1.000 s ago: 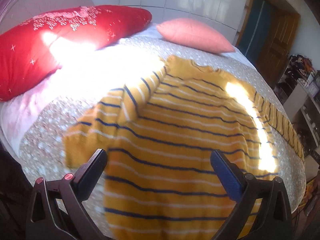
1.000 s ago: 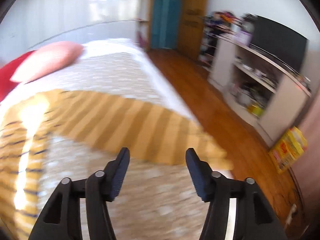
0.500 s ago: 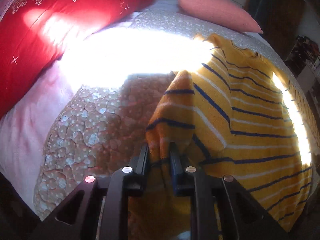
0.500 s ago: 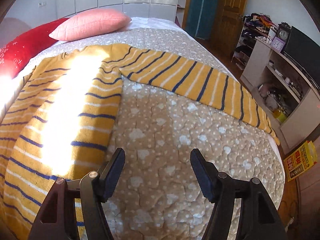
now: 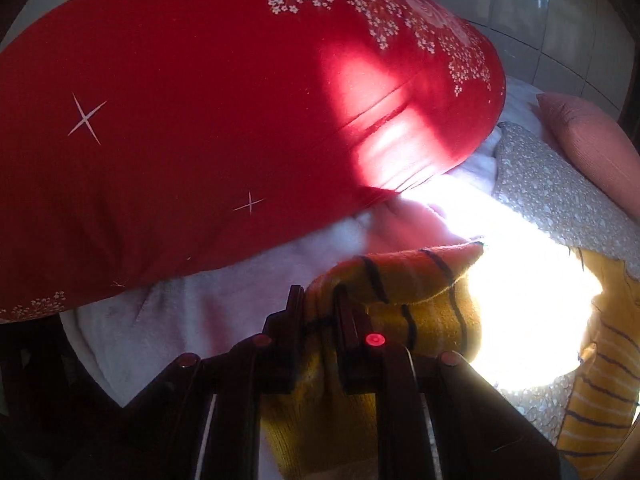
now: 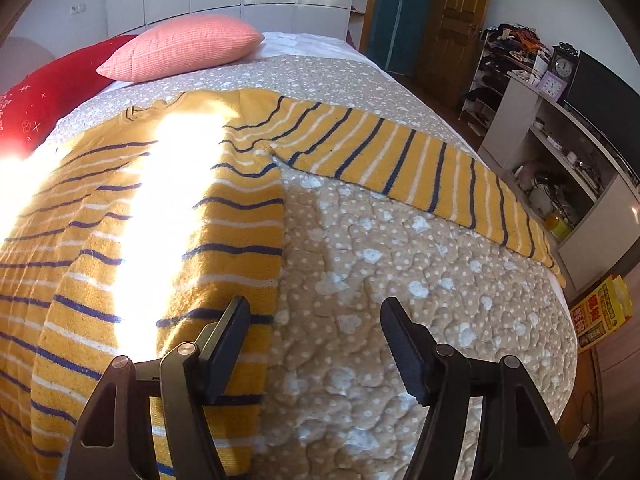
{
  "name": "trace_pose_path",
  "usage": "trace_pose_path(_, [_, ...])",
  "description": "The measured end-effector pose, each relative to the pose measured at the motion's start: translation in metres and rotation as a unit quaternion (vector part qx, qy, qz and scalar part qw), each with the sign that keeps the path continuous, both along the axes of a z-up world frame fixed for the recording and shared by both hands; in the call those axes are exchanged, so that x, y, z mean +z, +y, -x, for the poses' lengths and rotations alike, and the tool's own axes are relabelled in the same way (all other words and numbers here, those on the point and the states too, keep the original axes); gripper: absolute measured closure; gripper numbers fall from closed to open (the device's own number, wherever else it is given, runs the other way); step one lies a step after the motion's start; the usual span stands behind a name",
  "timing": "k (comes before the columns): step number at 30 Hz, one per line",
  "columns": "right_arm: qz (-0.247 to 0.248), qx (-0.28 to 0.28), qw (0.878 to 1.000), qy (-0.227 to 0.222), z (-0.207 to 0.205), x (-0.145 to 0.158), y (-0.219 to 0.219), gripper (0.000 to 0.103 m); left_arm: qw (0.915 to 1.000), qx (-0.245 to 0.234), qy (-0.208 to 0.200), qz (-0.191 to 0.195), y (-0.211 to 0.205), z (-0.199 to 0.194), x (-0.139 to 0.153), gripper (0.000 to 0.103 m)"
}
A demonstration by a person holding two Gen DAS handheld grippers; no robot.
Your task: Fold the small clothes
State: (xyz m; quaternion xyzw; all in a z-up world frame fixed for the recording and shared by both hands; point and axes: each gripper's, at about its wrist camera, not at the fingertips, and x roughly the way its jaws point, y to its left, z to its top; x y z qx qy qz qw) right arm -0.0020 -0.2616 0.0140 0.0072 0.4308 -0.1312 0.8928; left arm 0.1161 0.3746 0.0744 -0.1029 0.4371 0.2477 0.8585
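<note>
A yellow sweater (image 6: 168,216) with navy and white stripes lies flat on the bed, its right sleeve (image 6: 420,172) stretched out toward the bed's right edge. My right gripper (image 6: 316,340) is open and empty, low over the sweater's right side edge and the quilt. My left gripper (image 5: 318,316) is shut on the sweater's left sleeve (image 5: 404,280), holding it bunched and pulled out toward the red pillow (image 5: 200,120). The sweater's body (image 5: 600,392) shows at the right of the left wrist view.
A beige dotted quilt (image 6: 400,280) covers the bed. A pink pillow (image 6: 184,46) and the red pillow (image 6: 44,92) lie at the head. Shelving with a TV (image 6: 568,140) and a yellow box (image 6: 600,316) stand right of the bed. Bright sunlight washes out part of the sweater.
My left gripper closed on the left sleeve and has carried it outward toward the red pillow. My right gripper swung back over the sweater's right side and stays open.
</note>
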Motion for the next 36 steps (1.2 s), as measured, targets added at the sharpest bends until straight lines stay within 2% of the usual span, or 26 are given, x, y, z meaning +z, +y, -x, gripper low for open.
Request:
trace_pose_path(3, [0.004, 0.004, 1.000, 0.001, 0.000, 0.000, 0.005, 0.032, 1.0000, -0.002, 0.002, 0.004, -0.003, -0.002, -0.006, 0.089])
trace_pose_path(8, [0.000, 0.007, 1.000, -0.006, 0.006, 0.003, 0.001, 0.032, 0.9995, -0.025, -0.013, 0.013, -0.024, 0.010, 0.005, 0.089])
trace_pose_path(11, [-0.013, 0.006, 1.000, -0.012, 0.011, 0.001, -0.004, 0.032, 0.9970, -0.067, -0.029, 0.028, -0.055, 0.020, 0.021, 0.089])
trace_pose_path(14, [-0.025, 0.009, 1.000, -0.013, 0.015, -0.004, -0.005, 0.032, 0.9907, -0.121, -0.041, 0.048, -0.101, 0.022, 0.037, 0.089])
trace_pose_path(17, [-0.040, 0.010, 0.999, -0.020, 0.020, -0.007, -0.007, 0.032, 0.9797, -0.174, -0.050, 0.085, -0.156, 0.017, 0.051, 0.089])
trace_pose_path(22, [-0.075, 0.006, 0.996, -0.040, 0.035, -0.003, -0.023, 0.032, 0.9545, -0.258, -0.048, 0.142, -0.270, -0.011, 0.058, 0.089])
trace_pose_path(26, [-0.097, -0.010, 0.994, -0.054, 0.047, 0.002, -0.047, 0.032, 0.9352, -0.316, -0.031, 0.157, -0.371, -0.032, 0.043, 0.089])
trace_pose_path(30, [-0.116, -0.028, 0.991, -0.064, 0.056, 0.003, -0.074, 0.032, 0.9167, -0.361, -0.005, 0.172, -0.454, -0.055, 0.014, 0.089])
trace_pose_path(32, [-0.122, -0.029, 0.990, -0.065, 0.058, 0.003, -0.082, 0.032, 0.9133, -0.371, 0.010, 0.167, -0.481, -0.060, -0.003, 0.082])
trace_pose_path(35, [-0.127, -0.020, 0.989, -0.068, 0.059, 0.005, -0.090, 0.031, 0.9007, -0.381, 0.036, 0.206, -0.494, -0.066, -0.023, 0.073])
trace_pose_path(36, [-0.128, -0.017, 0.989, -0.070, 0.058, 0.007, -0.090, 0.031, 0.8987, -0.381, 0.038, 0.214, -0.493, -0.063, -0.024, 0.066])
